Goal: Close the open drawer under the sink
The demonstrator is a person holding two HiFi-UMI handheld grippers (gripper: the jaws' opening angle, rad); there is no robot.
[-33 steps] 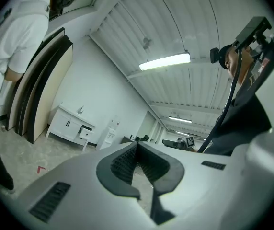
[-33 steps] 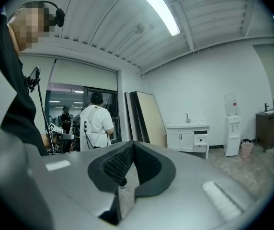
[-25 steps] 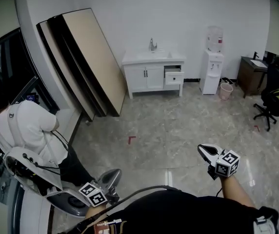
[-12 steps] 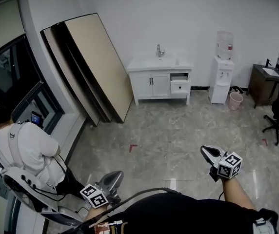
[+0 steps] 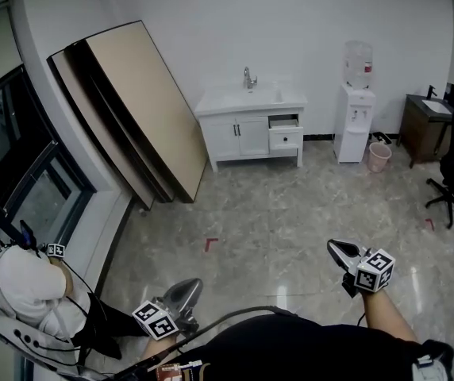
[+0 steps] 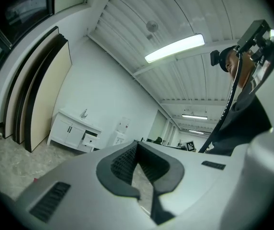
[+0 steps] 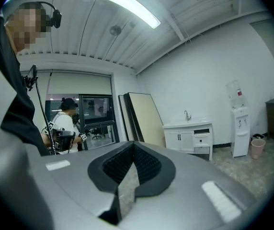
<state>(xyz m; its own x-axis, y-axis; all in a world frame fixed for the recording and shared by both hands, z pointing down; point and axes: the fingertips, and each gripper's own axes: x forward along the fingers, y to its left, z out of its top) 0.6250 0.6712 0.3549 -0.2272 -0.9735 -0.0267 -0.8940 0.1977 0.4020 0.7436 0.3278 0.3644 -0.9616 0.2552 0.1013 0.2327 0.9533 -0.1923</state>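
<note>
1. Dark grey ribbed fingers [image 6: 120, 163] of the left gripper [image 6: 136, 144] meet at their tips with nothing between them. The right gripper [image 7: 133, 146] is the same: its fingers [image 7: 119, 164] are together and empty.
2. In the head view both grippers ride low beside the wearer's body. They point ahead over the pale marbled tile floor [image 5: 290, 205] and touch nothing.
3. The small white open drawer [image 5: 285, 136] stands pulled out of the right side of the white vanity cabinet [image 5: 239, 136]. It sits under the white sink [image 5: 247, 96] at the far wall, well apart from both grippers.
4. Over the last second the red corner mark [image 5: 211, 244] on the floor has slid lower in the head view. The seated person in a white top [image 5: 21, 284] has slid lower too, while the grippers keep their spot by the body. This looks like the wearer walking forward.
5. For the task, this is only the approach. The drawer is not yet pushed in, and most of the floor remains to cross. Either gripper, with its fingers together, could serve to press the drawer front home once it is near.
</note>
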